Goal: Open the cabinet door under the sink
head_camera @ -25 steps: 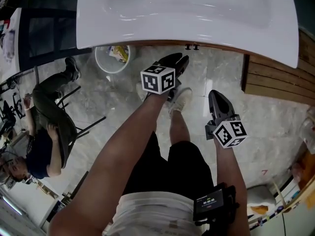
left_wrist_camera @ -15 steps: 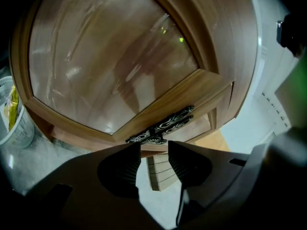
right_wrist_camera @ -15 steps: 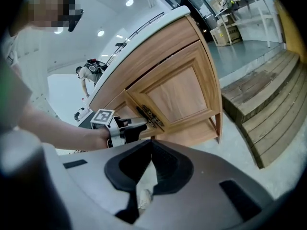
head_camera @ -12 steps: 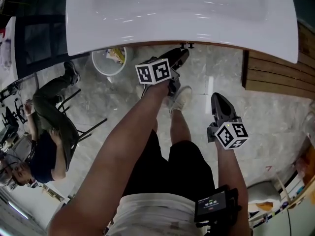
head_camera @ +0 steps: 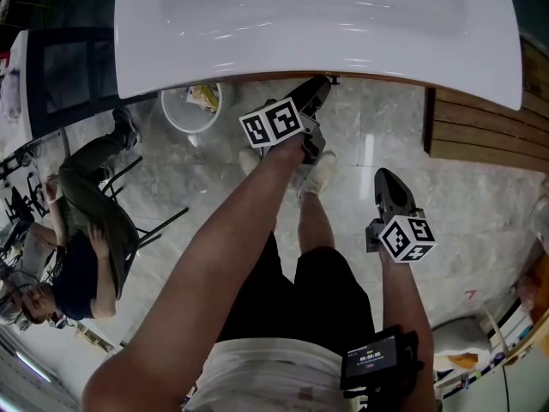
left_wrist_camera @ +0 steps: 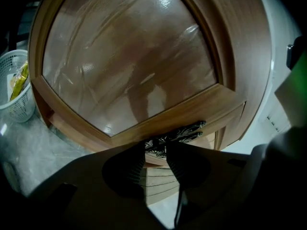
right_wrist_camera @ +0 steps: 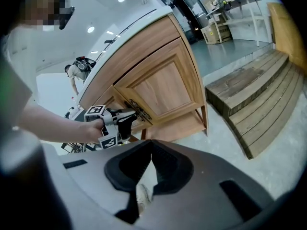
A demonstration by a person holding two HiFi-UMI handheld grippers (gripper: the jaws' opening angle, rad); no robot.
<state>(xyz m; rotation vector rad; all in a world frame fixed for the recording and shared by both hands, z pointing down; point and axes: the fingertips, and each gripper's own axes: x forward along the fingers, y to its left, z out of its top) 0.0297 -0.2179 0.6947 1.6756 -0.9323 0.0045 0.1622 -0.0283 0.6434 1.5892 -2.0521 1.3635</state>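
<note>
Left gripper view: left gripper (left_wrist_camera: 157, 150) held up to the wooden cabinet door (left_wrist_camera: 129, 56), which fills most of the frame, shut, its panel glossy under a clear film; dark ornate metal handle (left_wrist_camera: 184, 130) on the lower rail of the frame; its near end lies between the jaw tips; jaws apart and just now closing in a little; cannot tell whether the pads touch the metal; white mesh wastebasket (left_wrist_camera: 17, 87) with a yellow packet at the far left, on the floor beside the cabinet.

Head view: white sink (head_camera: 257, 33) across the top hides the cabinet and handle altogether; only the left gripper's nose shows, tucked under the basin's front rim; right gripper (head_camera: 383, 178) lower and to the right, well apart from the cabinet, over the grey marble floor (head_camera: 214, 170); a person sits on a chair (head_camera: 86, 221) at far left; none of this is in the left gripper view.

Right gripper view: jaws closed together, nothing between them; a white shoe (right_wrist_camera: 140, 195) shows below them; this view alone gives the cabinet from the side, the door flush with its frame, the left gripper's tip at the handle; wooden steps (right_wrist_camera: 249, 104) to the cabinet's right; another person stands bent over in the background (right_wrist_camera: 74, 72).
</note>
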